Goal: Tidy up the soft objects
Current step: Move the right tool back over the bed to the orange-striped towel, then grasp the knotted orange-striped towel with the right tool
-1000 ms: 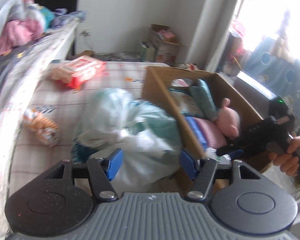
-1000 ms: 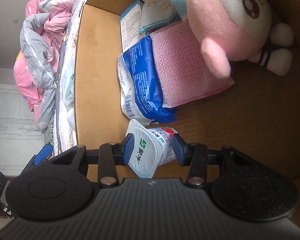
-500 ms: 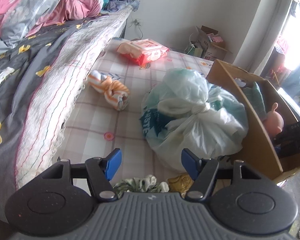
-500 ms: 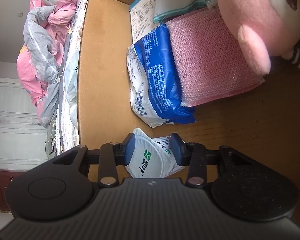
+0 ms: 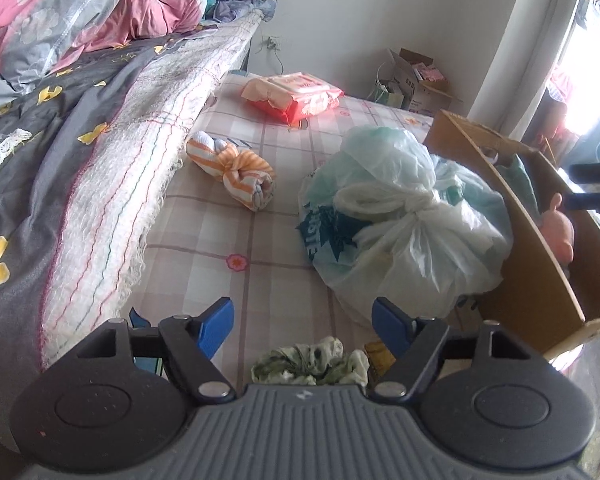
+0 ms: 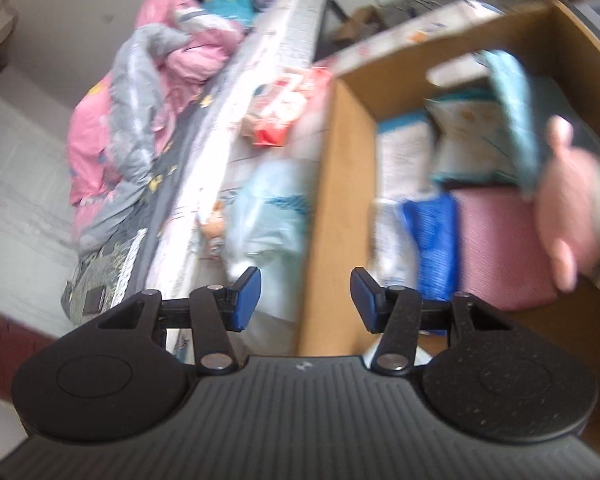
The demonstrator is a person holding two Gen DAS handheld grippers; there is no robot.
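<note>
- The left gripper (image 5: 302, 318) is seen with its blue pads set wide and opening further; nothing is held between them.
- A crumpled green-patterned cloth (image 5: 310, 364) lies on the checked mat (image 5: 204, 240) just below the gap between the pads, untouched by them.
- A knotted plastic bag (image 5: 404, 220) is found ahead and to the right of the left gripper, resting against the outer wall of the cardboard box (image 5: 536, 264).
- An orange-striped rolled towel (image 5: 236, 172) lies ahead and slightly to the left, apart from the bag.
- A red wipes pack (image 5: 292, 94) is seen farther ahead on the mat.
- The right gripper (image 6: 305, 298) is shown, in a blurred view, with its jaws opening and nothing gripped; the box's left wall stands just beyond the gap.
- Inside the box, ahead and right of the right gripper, a blue packet (image 6: 434, 236), a pink sponge cloth (image 6: 500, 244) and a pink plush toy (image 6: 572, 204) are packed side by side.
</note>
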